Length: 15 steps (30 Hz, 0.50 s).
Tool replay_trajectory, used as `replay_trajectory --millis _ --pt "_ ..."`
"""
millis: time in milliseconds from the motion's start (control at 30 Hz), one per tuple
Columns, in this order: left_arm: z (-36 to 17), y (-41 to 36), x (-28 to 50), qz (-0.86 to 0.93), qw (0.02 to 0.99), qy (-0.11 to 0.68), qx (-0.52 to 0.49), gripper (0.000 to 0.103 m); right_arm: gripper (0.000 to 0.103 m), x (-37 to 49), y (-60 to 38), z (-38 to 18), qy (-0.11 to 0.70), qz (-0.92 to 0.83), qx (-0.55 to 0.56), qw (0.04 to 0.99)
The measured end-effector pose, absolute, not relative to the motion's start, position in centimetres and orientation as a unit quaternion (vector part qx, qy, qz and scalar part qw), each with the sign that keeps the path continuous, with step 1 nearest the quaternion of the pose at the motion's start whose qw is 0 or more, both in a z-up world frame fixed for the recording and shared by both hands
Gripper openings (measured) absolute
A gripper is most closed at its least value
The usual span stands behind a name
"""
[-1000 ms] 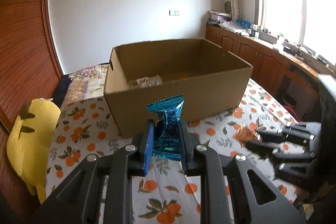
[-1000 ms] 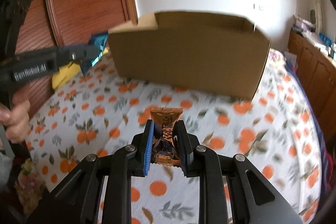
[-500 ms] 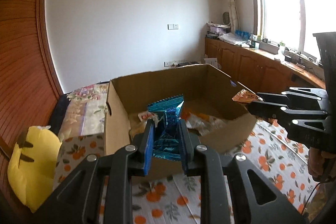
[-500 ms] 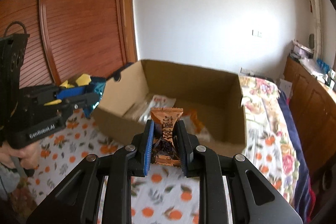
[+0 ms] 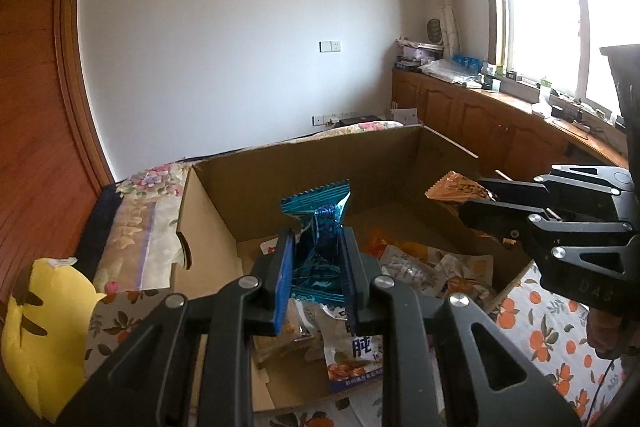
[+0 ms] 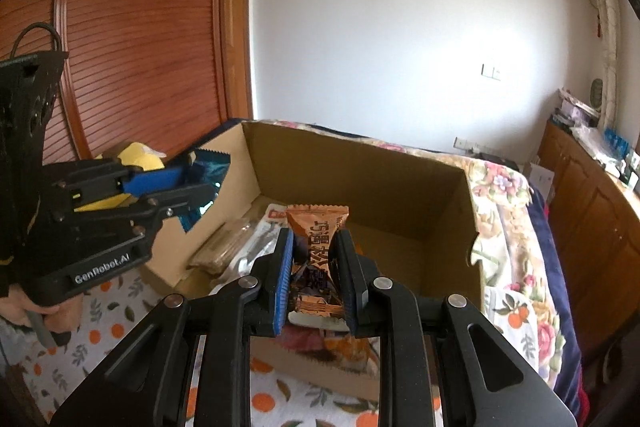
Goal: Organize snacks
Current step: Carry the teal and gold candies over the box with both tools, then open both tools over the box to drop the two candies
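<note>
Your left claw (image 5: 316, 279) is clamped on a blue snack packet (image 5: 318, 235), pinched across its lower half so the crimped top stands up free above the pads. Your right claw (image 6: 316, 279) is closed the same way on an orange-brown snack packet (image 6: 318, 251), upright, seal end up. Holding each by the body rather than the seal keeps the foil from slipping and, I'd judge, lets it fall straight once you let go.

Just below and ahead of both claws sits the open cardboard box (image 5: 208, 211). Your left claw hangs over its near-left corner; your right claw hangs over the near wall on the other side, its packet tip reaching in over the box. The two claws come in from opposite corners, so they stay apart from each other.

Under the claws, the box floor already carries loose snack packets (image 5: 420, 267), lying flat and overlapping. The far half of the floor looks bare.

Beyond the box, the surface is a bed with an orange-print cloth (image 6: 112, 311). To the left of your left claw, beside the box, lies a yellow plush toy (image 5: 44, 323).

Both packets look ready to drop; releasing over the bare part would avoid piling.
</note>
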<state>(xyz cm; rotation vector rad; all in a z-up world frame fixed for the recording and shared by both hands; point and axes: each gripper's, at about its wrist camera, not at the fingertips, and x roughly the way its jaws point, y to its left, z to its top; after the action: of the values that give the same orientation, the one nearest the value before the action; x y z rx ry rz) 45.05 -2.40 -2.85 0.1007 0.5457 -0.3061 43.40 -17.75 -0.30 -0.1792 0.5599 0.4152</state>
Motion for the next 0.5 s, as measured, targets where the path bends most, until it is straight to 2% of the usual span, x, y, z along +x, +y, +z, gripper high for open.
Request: replay_trajectory --millis 500 --pt "-4.5 -2.3 45.7 -0.142 0.944 0.292 0.049 0.023 0.020 45.9 -17.7 -2.9 0.304 0.190 -0.083 0.930"
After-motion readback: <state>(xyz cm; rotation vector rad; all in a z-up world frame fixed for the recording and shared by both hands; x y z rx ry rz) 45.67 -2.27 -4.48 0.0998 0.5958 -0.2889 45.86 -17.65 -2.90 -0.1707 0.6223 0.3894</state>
